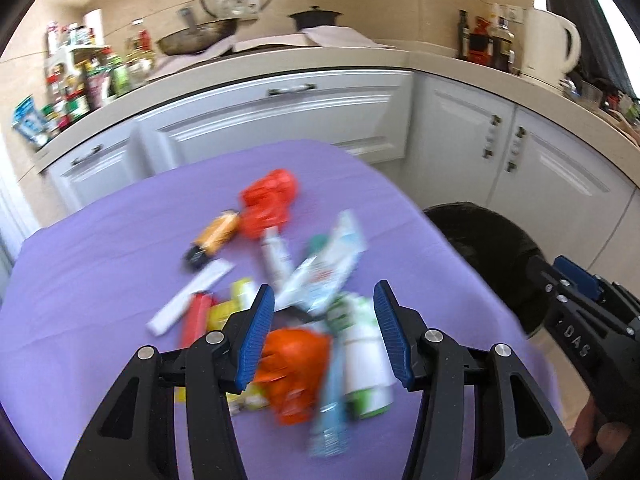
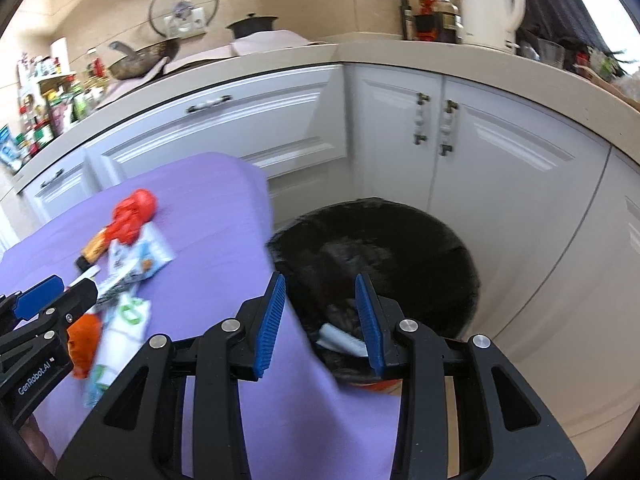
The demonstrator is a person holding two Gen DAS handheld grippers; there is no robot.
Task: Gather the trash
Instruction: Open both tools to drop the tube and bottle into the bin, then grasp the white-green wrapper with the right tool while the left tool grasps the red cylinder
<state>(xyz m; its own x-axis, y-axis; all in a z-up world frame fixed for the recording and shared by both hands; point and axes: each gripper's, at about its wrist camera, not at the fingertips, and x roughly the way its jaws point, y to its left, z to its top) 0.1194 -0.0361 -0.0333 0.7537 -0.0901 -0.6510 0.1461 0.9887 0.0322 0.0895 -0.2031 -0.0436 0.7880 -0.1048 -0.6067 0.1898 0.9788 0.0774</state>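
A purple-clothed table [image 1: 100,248] carries a blurred heap of trash. In it lie a red crumpled wrapper [image 1: 270,200], an orange-and-black tube [image 1: 214,236], a white stick pack [image 1: 188,298], an orange crumpled wrapper [image 1: 298,364] and a green-and-white tube [image 1: 364,344]. My left gripper [image 1: 324,286] hangs open above the near part of the heap, nothing between its pads. My right gripper [image 2: 320,276] is open and holds nothing, over the table's right edge and the black-lined bin [image 2: 400,240]. A white-and-blue tube [image 2: 340,340] lies inside the bin.
White cabinets [image 2: 500,168] and a beige counter [image 1: 320,60] curve behind the table and bin. On the counter stand a wok [image 1: 196,38], a black pot [image 1: 316,18], bottles and a white kettle [image 2: 490,4]. The left gripper [image 2: 72,286] shows at the right wrist view's left edge.
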